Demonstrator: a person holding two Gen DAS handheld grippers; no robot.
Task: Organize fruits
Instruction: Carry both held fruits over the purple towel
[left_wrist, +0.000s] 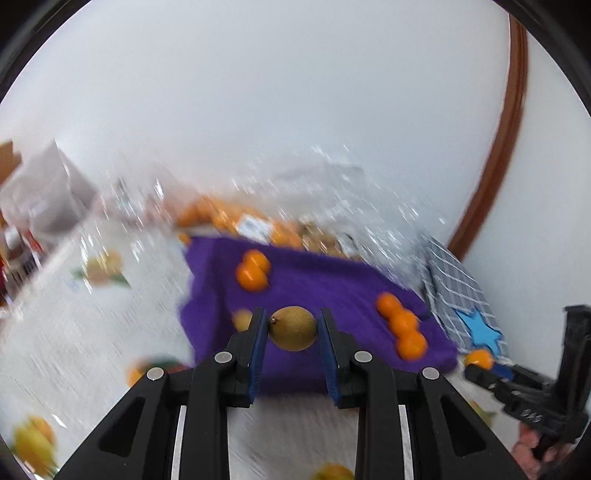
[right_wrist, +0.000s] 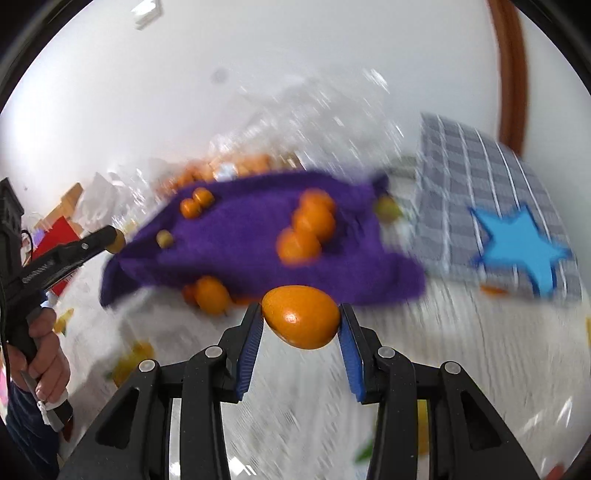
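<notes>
Left gripper (left_wrist: 291, 328) clamped on a brown fruit (left_wrist: 293, 328), right gripper (right_wrist: 301, 319) on an orange (right_wrist: 301, 316), both above the purple cloth (left_wrist: 325, 291); probably for sorting by kind into rows.

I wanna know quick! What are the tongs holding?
Left tongs: closed on a brown-green fruit.
Right tongs: closed on an orange fruit.

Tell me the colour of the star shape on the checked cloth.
Bright blue star on the grey-and-white checked cloth; it shows best in the right wrist view.
</notes>
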